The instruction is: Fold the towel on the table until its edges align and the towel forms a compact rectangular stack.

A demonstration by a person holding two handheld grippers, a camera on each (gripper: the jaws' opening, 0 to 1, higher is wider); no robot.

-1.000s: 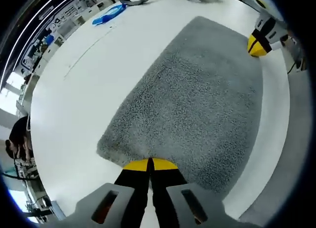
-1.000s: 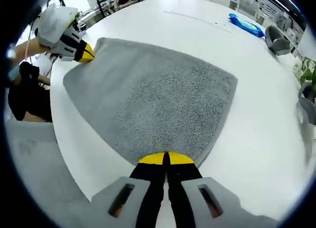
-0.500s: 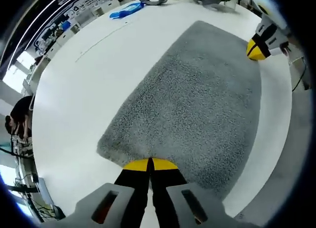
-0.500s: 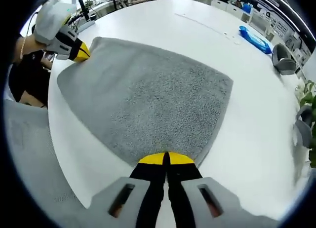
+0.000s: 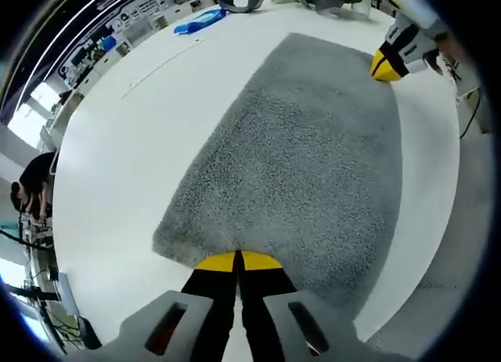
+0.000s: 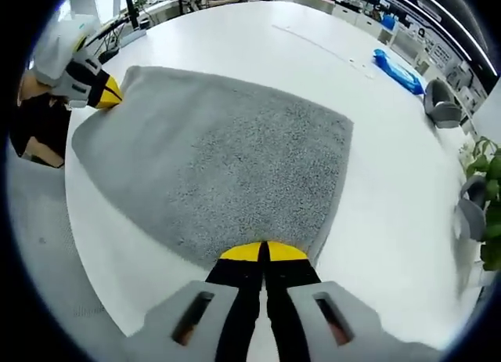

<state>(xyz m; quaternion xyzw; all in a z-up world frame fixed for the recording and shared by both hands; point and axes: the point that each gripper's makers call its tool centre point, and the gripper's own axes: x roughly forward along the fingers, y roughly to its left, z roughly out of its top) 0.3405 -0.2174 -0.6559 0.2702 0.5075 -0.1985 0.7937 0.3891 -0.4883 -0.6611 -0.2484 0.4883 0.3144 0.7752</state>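
Left gripper view: our left tongs (image 5: 237, 262) and right tongs (image 6: 262, 252) each pinch a near corner of the shaggy grey rectangular towel (image 5: 301, 158) — it stretches away from both towards the white desk's (image 5: 133, 142) far edge.

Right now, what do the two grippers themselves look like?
Both match: the left gripper and the right gripper have black jaws capped with yellow tips, on pale grey bodies with dark slots showing orange inside. Seen from the opposite view, each carries a white housing behind its yellow tip.
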